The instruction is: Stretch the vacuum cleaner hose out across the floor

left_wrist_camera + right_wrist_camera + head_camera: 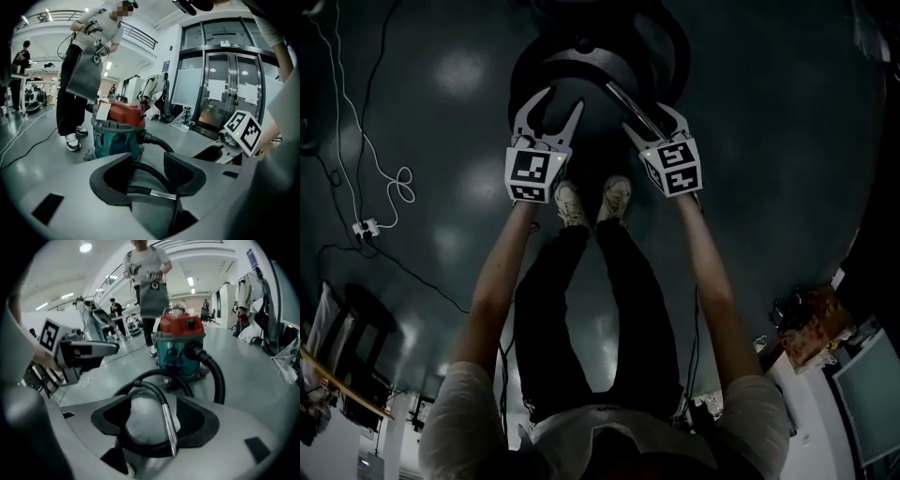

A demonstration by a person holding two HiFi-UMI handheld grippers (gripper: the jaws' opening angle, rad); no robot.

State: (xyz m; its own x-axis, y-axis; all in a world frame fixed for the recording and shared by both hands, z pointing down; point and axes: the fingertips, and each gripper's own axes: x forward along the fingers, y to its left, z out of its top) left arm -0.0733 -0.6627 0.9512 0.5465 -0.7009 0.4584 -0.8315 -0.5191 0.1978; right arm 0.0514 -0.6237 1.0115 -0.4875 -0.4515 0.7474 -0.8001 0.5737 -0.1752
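A teal vacuum cleaner with a red lid (117,129) (180,345) stands on the grey floor just ahead. Its black hose (609,58) (218,376) lies coiled in front of it and ends in a shiny metal tube (633,108) (168,425) (161,194). My right gripper (656,120) (154,404) is open, and the tube lies between its jaws with neither pad pressing on it. To the tube's left my left gripper (564,97) (147,161) is open over the coil, nothing held. Each gripper shows in the other's view: right gripper (241,133), left gripper (75,350).
A person (89,56) (150,282) stands right behind the vacuum cleaner. A white cable (394,183) and a power strip (366,227) lie on the floor at the left. Glass doors (220,89) are ahead on the right. My own shoes (570,202) are just behind the grippers.
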